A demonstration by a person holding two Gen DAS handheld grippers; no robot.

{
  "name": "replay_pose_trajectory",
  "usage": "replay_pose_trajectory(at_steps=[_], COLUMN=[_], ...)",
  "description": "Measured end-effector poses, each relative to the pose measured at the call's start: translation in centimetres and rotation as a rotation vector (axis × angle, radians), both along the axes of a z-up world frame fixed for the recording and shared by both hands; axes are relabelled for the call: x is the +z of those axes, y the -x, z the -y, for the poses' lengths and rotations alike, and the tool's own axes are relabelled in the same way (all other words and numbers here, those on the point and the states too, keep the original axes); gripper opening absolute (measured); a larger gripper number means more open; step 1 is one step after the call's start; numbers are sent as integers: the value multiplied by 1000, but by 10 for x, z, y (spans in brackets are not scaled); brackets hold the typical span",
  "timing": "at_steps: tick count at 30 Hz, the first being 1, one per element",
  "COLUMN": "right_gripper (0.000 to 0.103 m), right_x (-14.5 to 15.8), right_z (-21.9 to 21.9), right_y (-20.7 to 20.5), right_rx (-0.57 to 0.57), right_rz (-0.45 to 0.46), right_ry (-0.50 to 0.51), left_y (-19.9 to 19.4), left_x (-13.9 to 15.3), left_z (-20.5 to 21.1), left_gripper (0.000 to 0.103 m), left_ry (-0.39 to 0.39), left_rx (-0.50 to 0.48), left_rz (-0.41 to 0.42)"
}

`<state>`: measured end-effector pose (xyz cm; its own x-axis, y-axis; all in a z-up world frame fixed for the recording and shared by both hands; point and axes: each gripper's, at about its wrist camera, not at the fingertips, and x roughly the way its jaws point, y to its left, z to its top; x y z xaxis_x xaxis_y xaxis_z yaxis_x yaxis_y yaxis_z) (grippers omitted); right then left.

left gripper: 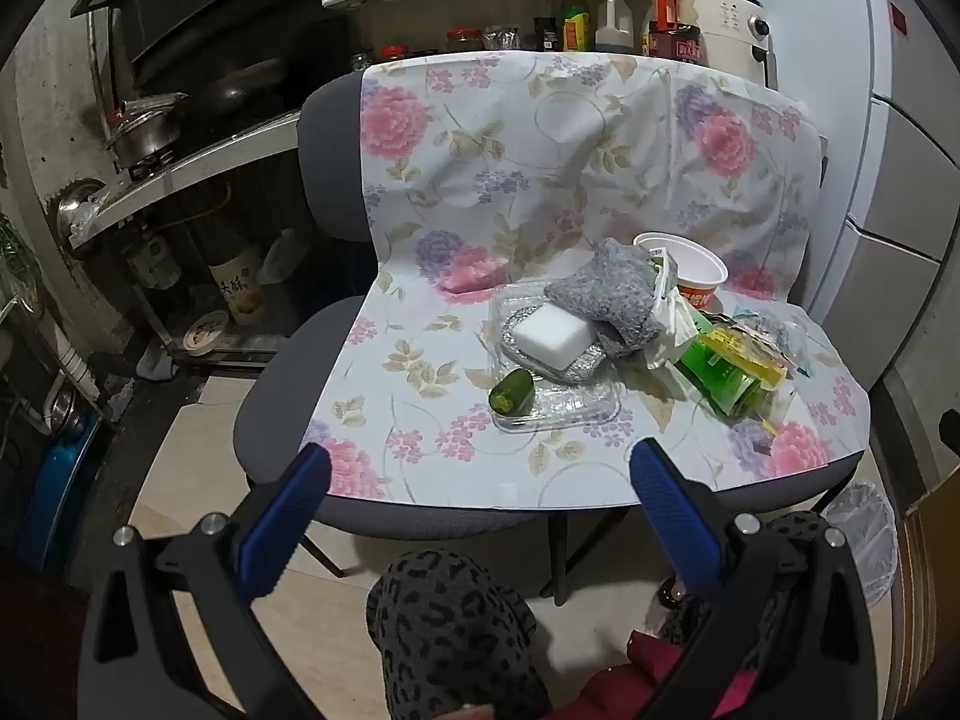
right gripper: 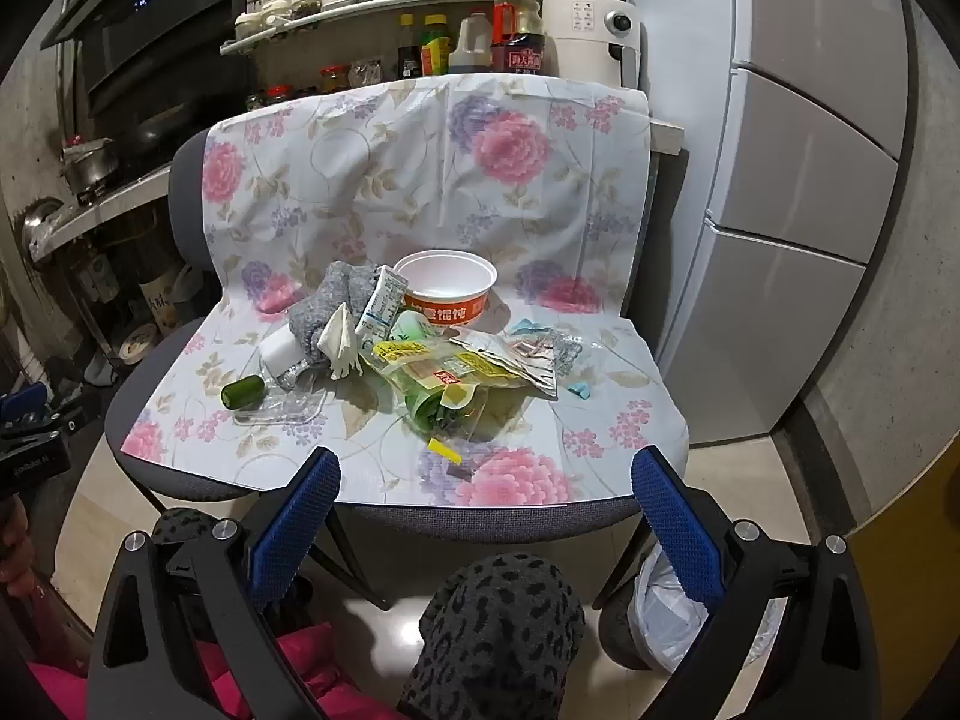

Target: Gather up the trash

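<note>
**A:** Kitchen corner, cramped: a chair [right gripper: 144,408] draped in a flowered cloth [right gripper: 390,180] serves as the surface. What's on it?

**B:** Trash, heaped around the paper bowl [right gripper: 447,288] at the seat's middle. Just in front of the bowl lies a green bottle [right gripper: 429,405] under yellow wrappers [right gripper: 444,369]; left of the bowl, a grey rag [left gripper: 606,294] and a white sponge block [left gripper: 555,333] on a clear tray [left gripper: 558,402], with a cucumber stub [right gripper: 243,391] at the tray's near edge. A crumpled tissue [right gripper: 343,342] sits between rag and bottle.

**A:** And the grippers?

**B:** Left gripper [left gripper: 480,516] and right gripper [right gripper: 486,510] both hover short of the seat's front edge, jaws spread wide, nothing between them. Nothing is picked up yet, so I judge this the very start.

**A:** Where does it all go?

**B:** Likely the lined bin [right gripper: 672,606] on the floor, below the bowl's side of the chair, by the right gripper.

**A:** Next move?

**B:** Reach in to a loose piece nearest the edge; thin wrappers will need a low, flat pinch.
</note>
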<state>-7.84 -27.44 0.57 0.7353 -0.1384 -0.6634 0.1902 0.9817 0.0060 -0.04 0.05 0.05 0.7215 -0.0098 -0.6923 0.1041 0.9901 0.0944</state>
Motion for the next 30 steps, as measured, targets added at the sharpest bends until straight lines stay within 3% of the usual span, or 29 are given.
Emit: replay_pose_trajectory(at_steps=[30], right_gripper=[97], right_x=[-2], right_z=[0], right_y=[-3], right_rx=[0], right_rz=[-13], right_ry=[-5], left_y=[1], left_x=[1], left_z=[-6], left_gripper=[97], left_ry=[-3], left_rx=[3], left_rz=[-3])
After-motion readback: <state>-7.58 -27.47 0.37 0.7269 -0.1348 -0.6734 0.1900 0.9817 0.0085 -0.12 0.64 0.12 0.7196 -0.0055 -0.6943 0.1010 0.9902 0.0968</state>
